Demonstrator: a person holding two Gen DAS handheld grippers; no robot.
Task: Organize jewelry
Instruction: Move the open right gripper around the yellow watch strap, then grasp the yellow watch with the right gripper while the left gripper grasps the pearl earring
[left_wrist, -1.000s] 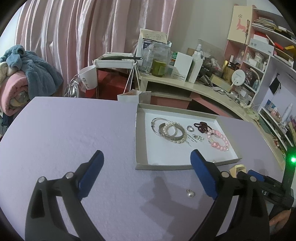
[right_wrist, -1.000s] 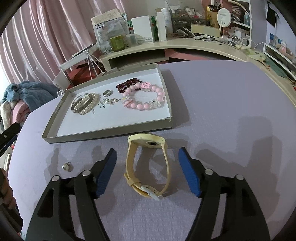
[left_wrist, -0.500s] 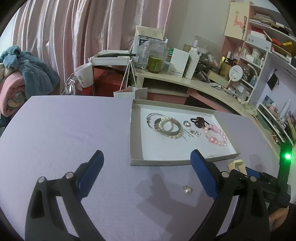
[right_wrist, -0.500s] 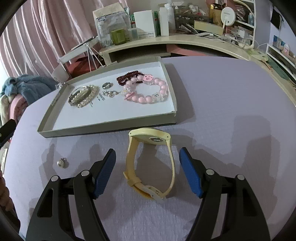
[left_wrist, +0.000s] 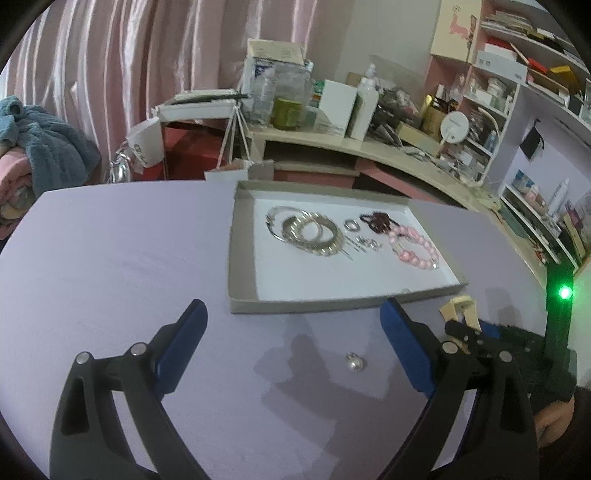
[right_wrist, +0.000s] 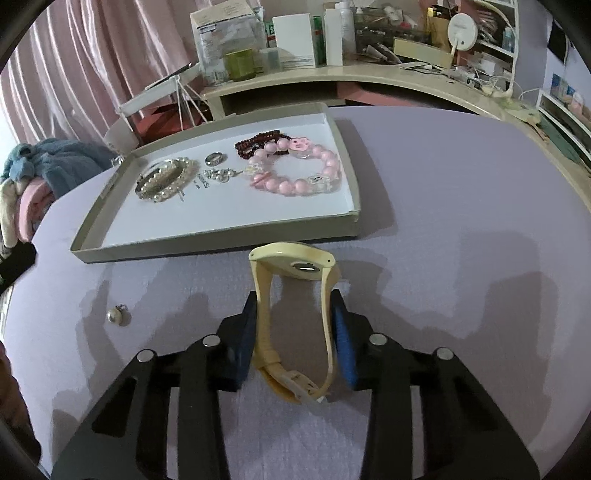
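Observation:
My right gripper (right_wrist: 295, 325) is shut on the strap of a yellow watch (right_wrist: 291, 266) standing on the purple table just in front of the jewelry tray (right_wrist: 221, 243). The tray holds a pink bead bracelet (right_wrist: 299, 173), a dark red bracelet (right_wrist: 255, 144), a pearl bracelet (right_wrist: 162, 181), a ring (right_wrist: 214, 158) and small silver pieces. A loose pearl pendant (right_wrist: 117, 316) lies on the table to the left; in the left wrist view the pendant (left_wrist: 354, 363) lies between the open fingers of my left gripper (left_wrist: 291, 339). The watch (left_wrist: 460, 310) and right gripper show there at the right.
The purple table (left_wrist: 110, 258) ends at a curved far edge. Behind it stand a cluttered beige desk (left_wrist: 332, 140), pink shelves (left_wrist: 509, 92), pink curtains and a pile of blue and pink blankets (left_wrist: 40, 147) at the left.
My right gripper has closed from wide open onto the yellow watch strap. My left gripper has stayed open while its view drifted a little; the pendant has not moved.

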